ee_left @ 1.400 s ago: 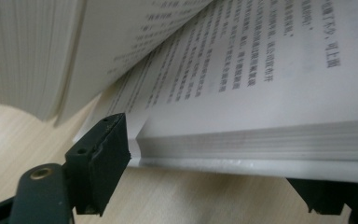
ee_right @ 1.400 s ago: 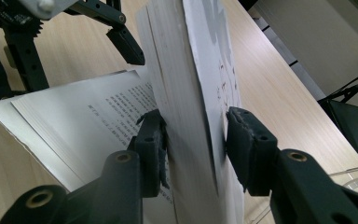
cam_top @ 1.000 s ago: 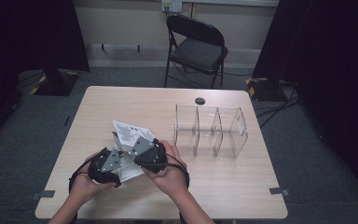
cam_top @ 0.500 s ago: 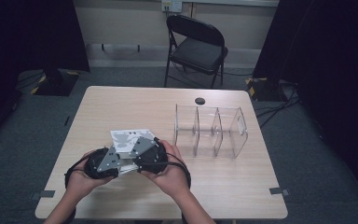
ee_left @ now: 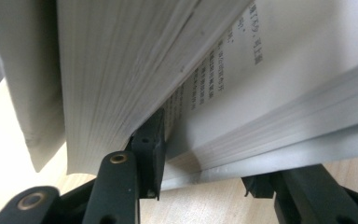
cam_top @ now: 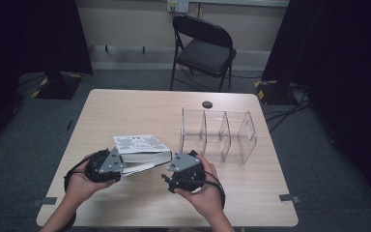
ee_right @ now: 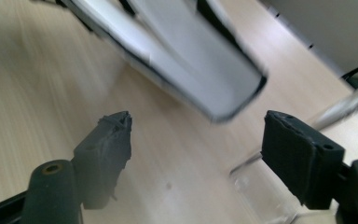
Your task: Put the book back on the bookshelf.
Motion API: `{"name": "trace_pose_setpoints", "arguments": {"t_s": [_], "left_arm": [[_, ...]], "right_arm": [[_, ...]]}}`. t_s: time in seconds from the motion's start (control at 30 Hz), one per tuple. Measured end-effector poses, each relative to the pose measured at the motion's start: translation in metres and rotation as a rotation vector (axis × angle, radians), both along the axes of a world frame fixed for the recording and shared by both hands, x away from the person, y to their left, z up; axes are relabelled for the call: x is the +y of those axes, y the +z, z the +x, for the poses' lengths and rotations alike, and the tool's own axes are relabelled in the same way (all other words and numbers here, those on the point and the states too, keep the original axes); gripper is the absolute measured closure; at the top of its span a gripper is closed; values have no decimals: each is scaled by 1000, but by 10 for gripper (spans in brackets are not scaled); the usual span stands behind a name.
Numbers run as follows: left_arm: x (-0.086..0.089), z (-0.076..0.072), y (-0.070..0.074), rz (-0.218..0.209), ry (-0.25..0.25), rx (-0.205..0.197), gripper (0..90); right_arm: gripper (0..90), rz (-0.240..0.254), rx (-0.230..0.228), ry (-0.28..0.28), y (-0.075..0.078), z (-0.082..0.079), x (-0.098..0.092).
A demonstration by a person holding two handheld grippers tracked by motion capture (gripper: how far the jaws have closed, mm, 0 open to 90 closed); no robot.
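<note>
Left tool (cam_top: 107, 164) is clamped on the book (cam_top: 142, 149), near-left part of the table (cam_top: 140, 108). In the left gripper view one jaw is wedged between the pages and the other sits under the bottom cover, so the grip is on the lower block of pages (ee_left: 279, 126), not the whole book. The upper pages (ee_left: 121, 70) fan up and away from that jaw. Jaws have just been closing, with the lower pages between them.

In the high view the book's far end rests on the table, white cover with a dark print facing up, and its underside gapes towards my right hand.

Right tool (cam_top: 184, 170) is off the book, just beside its right end, apart from it. Its jaws have just been opening and now stand wide with nothing between the pads. The right gripper view is blurred: the book's corner (ee_right: 223, 93) hangs just ahead of the jaws, over bare tabletop.

Clear acrylic organiser (cam_top: 220, 135) with upright dividers stands on the table just past the right tool, right of the book; its edge shows at the right jaw in the right gripper view.
</note>
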State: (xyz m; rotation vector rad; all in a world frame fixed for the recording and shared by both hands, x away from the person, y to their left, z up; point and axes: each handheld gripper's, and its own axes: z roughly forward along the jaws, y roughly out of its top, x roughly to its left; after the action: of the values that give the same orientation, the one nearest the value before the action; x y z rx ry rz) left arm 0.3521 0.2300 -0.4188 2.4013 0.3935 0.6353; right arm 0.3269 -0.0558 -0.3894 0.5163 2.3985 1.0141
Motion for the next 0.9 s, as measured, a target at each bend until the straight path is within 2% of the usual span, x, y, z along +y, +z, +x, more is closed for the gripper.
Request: {"name": "trace_pose_setpoints", "arguments": {"t_s": [0.13, 0.17, 0.2, 0.23, 0.27, 0.33, 0.37, 0.43, 0.57, 0.67, 0.7, 0.77, 0.8, 0.9], "left_arm": [[0, 0, 4, -4, 3, 23, 575], [0, 1, 5, -3, 1, 26, 581], [0, 0, 6, -7, 5, 27, 581], [1, -1, 7, -5, 3, 33, 590], [1, -1, 7, -5, 3, 33, 592], [1, -2, 9, -11, 0, 39, 595], [1, -3, 9, -13, 1, 43, 595], [2, -5, 11, -12, 1, 45, 598], [3, -7, 14, -7, 5, 52, 605], [3, -7, 17, -4, -1, 57, 610], [3, -9, 18, -16, 6, 61, 619], [4, -9, 19, -25, 4, 68, 621], [4, -10, 19, -26, 6, 73, 624], [6, -12, 22, -29, 2, 81, 633]], "right_arm": [[212, 8, 92, -23, -26, 4, -10], [211, 2, 119, -26, -38, 6, -10], [211, 2, 119, -26, -38, 6, -10], [210, 1, 151, -37, -50, 7, -10], [210, 1, 151, -37, -50, 7, -10], [210, -3, 182, -46, -66, 10, -12], [210, -3, 182, -46, -66, 10, -12], [205, 10, 201, -54, -76, 13, -13], [192, 4, 221, -74, -90, 15, -14], [192, 17, 214, -73, -92, 17, -16], [179, 14, 233, -91, -95, 20, -17], [177, 11, 228, -92, -97, 21, -18], [165, 1, 242, -100, -99, 22, -18], [147, 45, 283, -99, -105, 26, -20]]}}
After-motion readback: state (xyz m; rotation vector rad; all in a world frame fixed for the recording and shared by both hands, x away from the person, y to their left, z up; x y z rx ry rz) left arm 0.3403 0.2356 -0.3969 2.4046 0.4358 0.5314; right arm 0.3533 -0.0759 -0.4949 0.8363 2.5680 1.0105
